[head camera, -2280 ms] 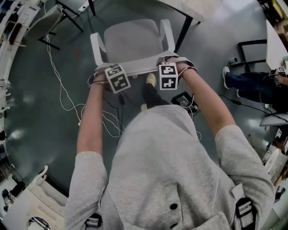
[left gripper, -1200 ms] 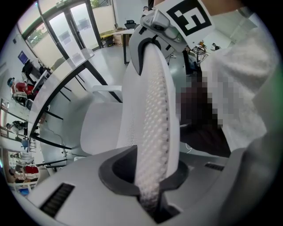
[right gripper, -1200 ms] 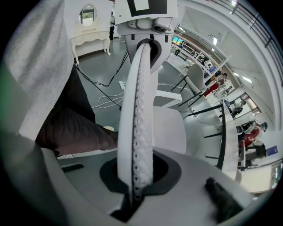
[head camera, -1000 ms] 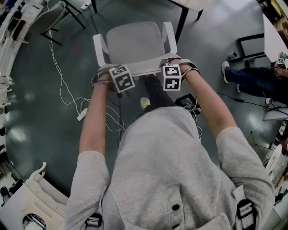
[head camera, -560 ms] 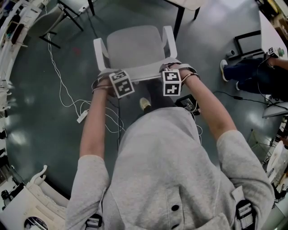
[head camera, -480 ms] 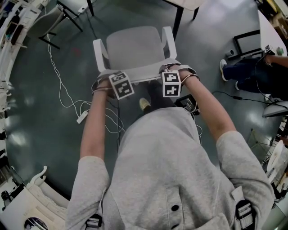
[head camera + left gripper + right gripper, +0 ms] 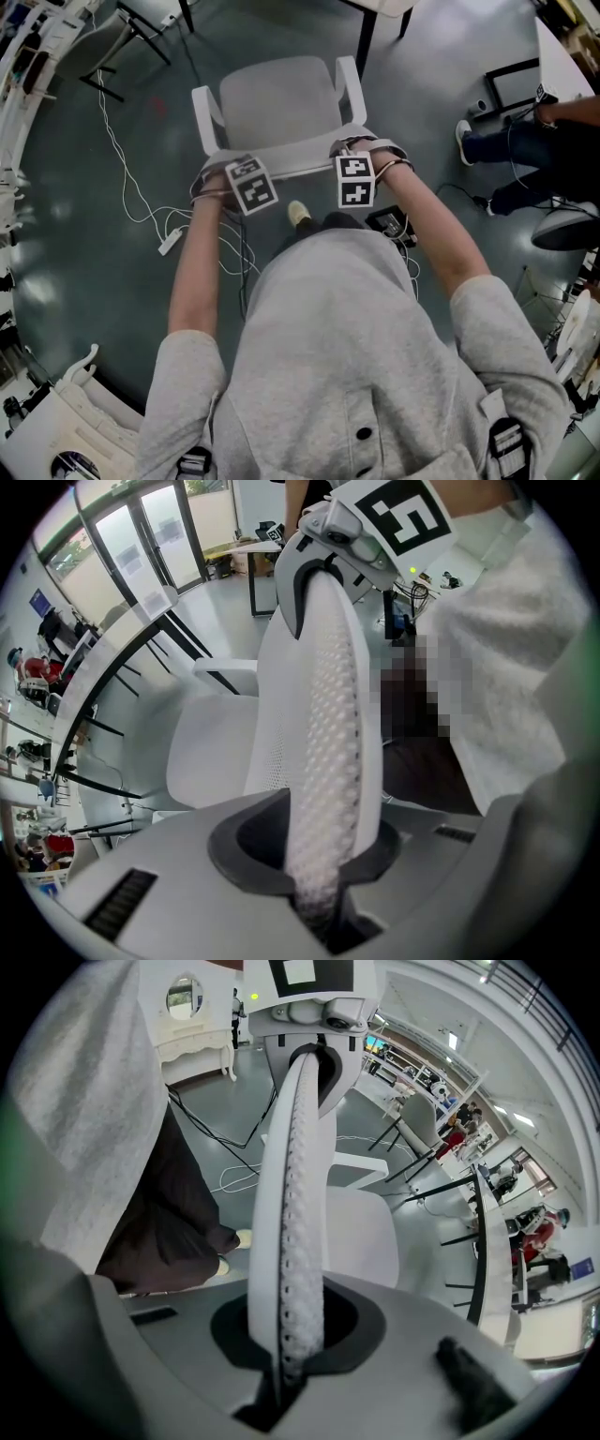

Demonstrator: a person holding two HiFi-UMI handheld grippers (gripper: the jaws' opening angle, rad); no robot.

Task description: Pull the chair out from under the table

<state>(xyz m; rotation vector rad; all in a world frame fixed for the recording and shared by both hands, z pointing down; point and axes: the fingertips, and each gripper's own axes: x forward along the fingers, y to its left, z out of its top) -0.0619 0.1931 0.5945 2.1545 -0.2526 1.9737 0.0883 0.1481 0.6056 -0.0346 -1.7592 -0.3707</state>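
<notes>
A white chair (image 7: 279, 94) with armrests stands on the dark floor just in front of me, its seat out from under the table (image 7: 386, 6) at the top edge. Both grippers point down and clamp the top edge of its perforated backrest (image 7: 292, 161). My left gripper (image 7: 246, 178) is shut on the left end of the backrest (image 7: 323, 714), which runs up between its jaws. My right gripper (image 7: 354, 173) is shut on the right end of the backrest (image 7: 292, 1194). In each gripper view the other gripper shows at the far end of the rim.
A black table leg (image 7: 364, 42) stands just beyond the chair's right armrest. White cables (image 7: 131, 187) trail over the floor at the left, and a black device (image 7: 389, 223) lies by my feet. A seated person's legs (image 7: 506, 150) are at the right. White furniture (image 7: 56, 431) is at the bottom left.
The chair has slid away from the table toward me, with both grippers staying clamped on its backrest. The seated person's legs at the right have shifted.
</notes>
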